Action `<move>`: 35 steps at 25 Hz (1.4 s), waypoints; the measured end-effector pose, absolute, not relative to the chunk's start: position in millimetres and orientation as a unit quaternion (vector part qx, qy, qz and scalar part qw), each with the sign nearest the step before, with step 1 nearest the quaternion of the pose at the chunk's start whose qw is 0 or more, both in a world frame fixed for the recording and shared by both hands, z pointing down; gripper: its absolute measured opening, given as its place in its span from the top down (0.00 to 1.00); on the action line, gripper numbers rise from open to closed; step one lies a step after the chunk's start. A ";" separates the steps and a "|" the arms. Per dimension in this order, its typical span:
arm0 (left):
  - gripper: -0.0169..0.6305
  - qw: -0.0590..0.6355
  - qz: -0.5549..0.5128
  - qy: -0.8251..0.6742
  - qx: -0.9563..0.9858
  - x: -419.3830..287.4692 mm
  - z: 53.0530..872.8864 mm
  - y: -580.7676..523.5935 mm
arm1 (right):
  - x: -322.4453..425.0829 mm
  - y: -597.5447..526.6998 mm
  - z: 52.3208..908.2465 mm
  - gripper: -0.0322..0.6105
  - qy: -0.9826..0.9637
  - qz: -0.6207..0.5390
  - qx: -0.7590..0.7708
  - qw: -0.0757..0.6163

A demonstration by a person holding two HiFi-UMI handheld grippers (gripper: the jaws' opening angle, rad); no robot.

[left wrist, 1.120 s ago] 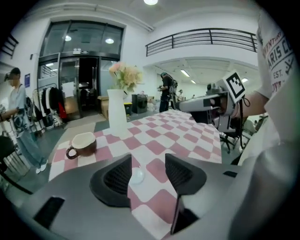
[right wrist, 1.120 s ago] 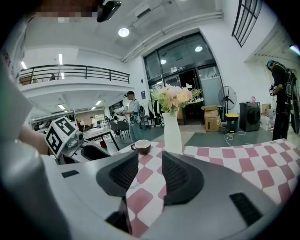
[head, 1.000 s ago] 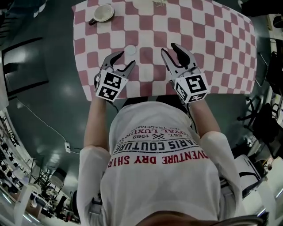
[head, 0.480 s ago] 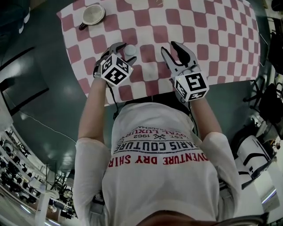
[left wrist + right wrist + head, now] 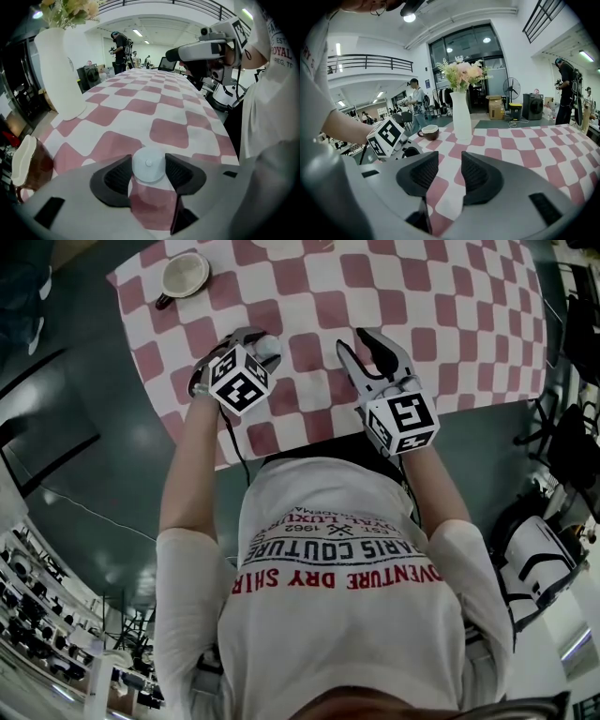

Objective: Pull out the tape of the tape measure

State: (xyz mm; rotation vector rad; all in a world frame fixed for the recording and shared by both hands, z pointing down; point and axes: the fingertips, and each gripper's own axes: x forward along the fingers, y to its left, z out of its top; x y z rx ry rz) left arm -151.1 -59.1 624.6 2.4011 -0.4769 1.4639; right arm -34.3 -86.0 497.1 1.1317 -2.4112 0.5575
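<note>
Jaws of the left gripper [image 5: 148, 174] are closing on the small round white tape measure [image 5: 148, 164], which sits flat on the checked tablecloth [image 5: 441, 324] between the two dark pads, and both pads appear to touch its sides; none of its tape shows. To the right, well apart from it, the right gripper [image 5: 450, 172] hangs over the near edge of the cloth with its jaws a little apart and only cloth showing between them.
</note>
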 end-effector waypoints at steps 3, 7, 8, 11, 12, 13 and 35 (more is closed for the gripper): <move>0.61 0.145 0.511 -0.167 0.831 -149.9 625.0 -58.9 | -35.6 -85.7 499.1 0.70 -0.869 0.201 0.399 0.214; 0.61 0.152 0.514 -0.169 0.827 -151.3 625.5 -57.7 | -37.8 -85.7 499.8 0.70 -0.873 0.204 0.387 0.214; 0.61 0.152 0.516 -0.167 0.826 -151.8 625.1 -56.3 | -38.4 -85.5 499.2 0.70 -0.875 0.204 0.382 0.214; 0.61 0.148 0.514 -0.169 0.828 -149.0 616.0 -54.0 | -38.4 -84.9 495.2 0.70 -0.884 0.199 0.366 0.214; 0.61 0.149 0.509 -0.172 0.830 -146.9 610.6 -54.3 | -37.8 -84.5 493.8 0.70 -0.887 0.198 0.359 0.214; 0.61 0.152 0.504 -0.176 0.832 -144.6 604.8 -54.8 | -37.3 -83.7 492.7 0.70 -0.890 0.196 0.350 0.214; 0.61 -0.044 0.482 -0.039 0.874 -49.3 487.8 -22.8 | -44.9 -22.6 487.3 0.70 -0.938 0.011 0.008 0.345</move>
